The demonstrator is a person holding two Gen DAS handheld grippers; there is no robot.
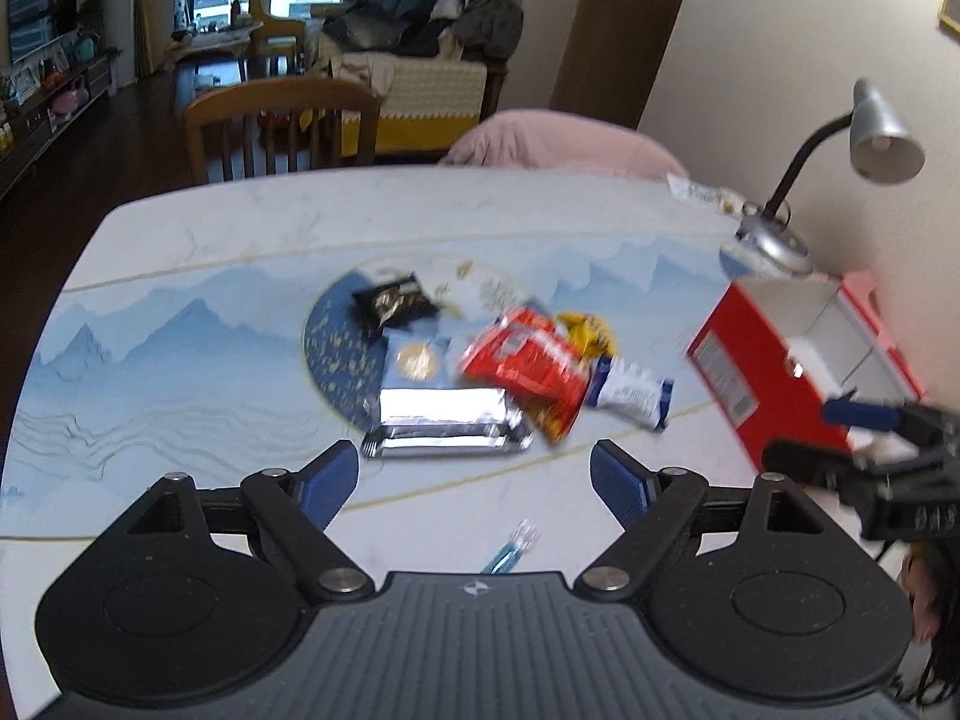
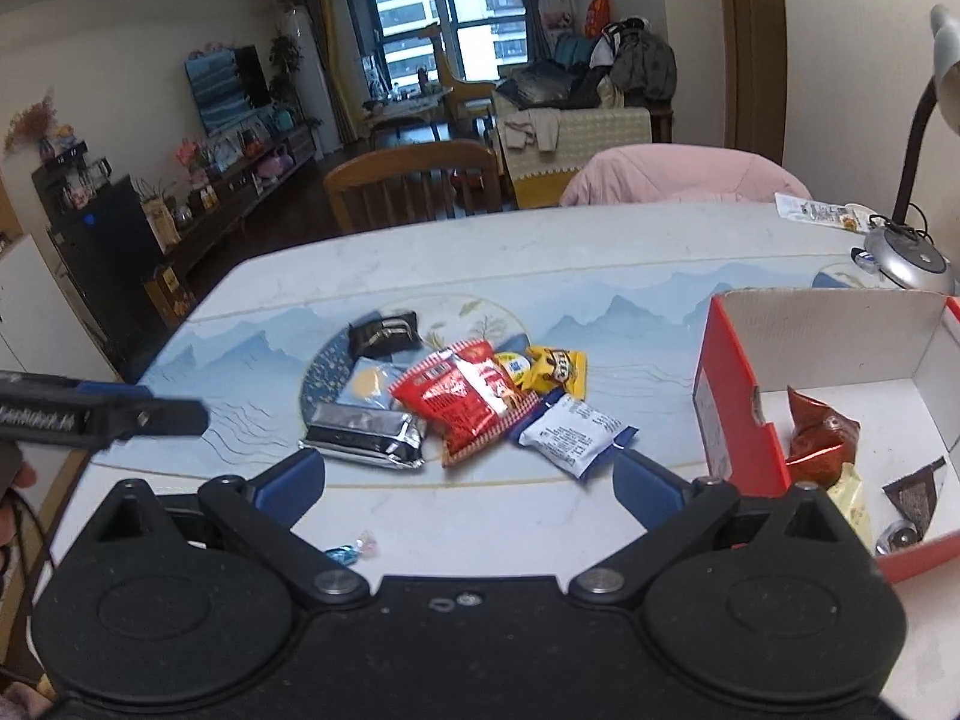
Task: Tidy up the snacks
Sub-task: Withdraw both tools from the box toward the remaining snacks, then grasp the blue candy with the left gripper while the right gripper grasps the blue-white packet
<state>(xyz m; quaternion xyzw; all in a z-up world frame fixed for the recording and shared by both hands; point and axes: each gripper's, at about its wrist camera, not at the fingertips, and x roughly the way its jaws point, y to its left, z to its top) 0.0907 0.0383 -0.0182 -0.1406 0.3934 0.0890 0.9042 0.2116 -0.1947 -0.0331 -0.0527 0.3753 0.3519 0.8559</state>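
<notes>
The left gripper [image 1: 474,480] was held above the table [image 1: 198,252] with its jaws spread wide and nothing between them, just short of the silver packet [image 1: 447,420]. The right gripper [image 2: 468,480] was likewise held apart and empty, above a small wrapped candy [image 2: 354,549]. The loose snacks were gathered mid-table: a red bag [image 2: 468,405] lay over a yellow packet [image 2: 555,369], with a white-and-blue packet [image 2: 570,432] just beside it and a black packet [image 2: 384,333] behind. To the right stood the red box [image 2: 732,414], in which a brown-red wrapper [image 2: 819,438] and other pieces were seen.
</notes>
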